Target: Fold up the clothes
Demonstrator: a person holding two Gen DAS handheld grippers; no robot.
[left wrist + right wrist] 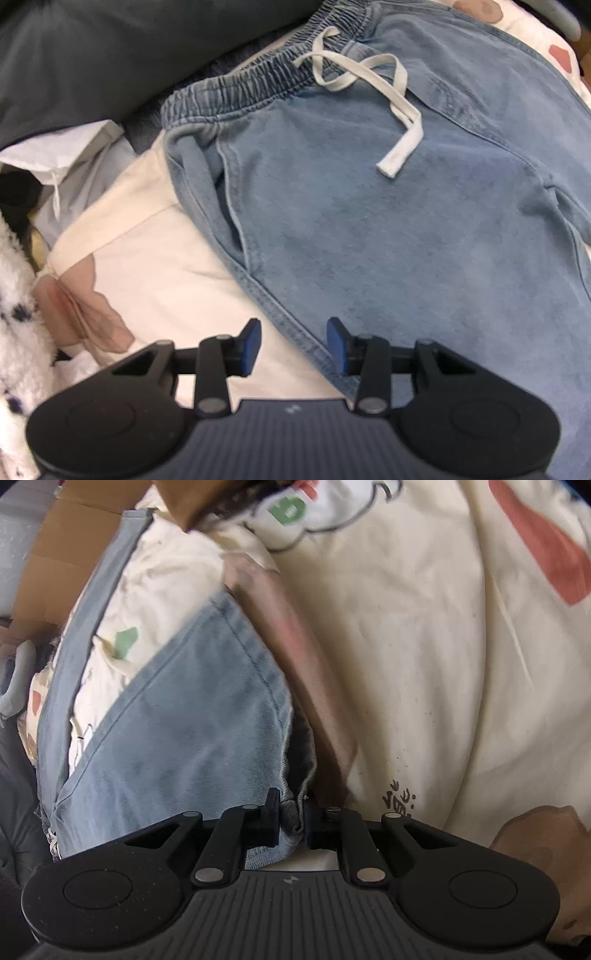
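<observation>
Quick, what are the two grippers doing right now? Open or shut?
Left gripper: open, holding nothing, over the edge of the jeans.
Right gripper: shut on the jeans hem.

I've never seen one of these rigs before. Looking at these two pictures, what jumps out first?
The pale blue denim shorts spread over a cream printed bedcover fill the left view, with a white drawstring looping down from the gathered waistband. At the bottom of that view, the left gripper stands open over the shorts' side seam. In the right view, the right gripper has pinched a bunched denim edge.
</observation>
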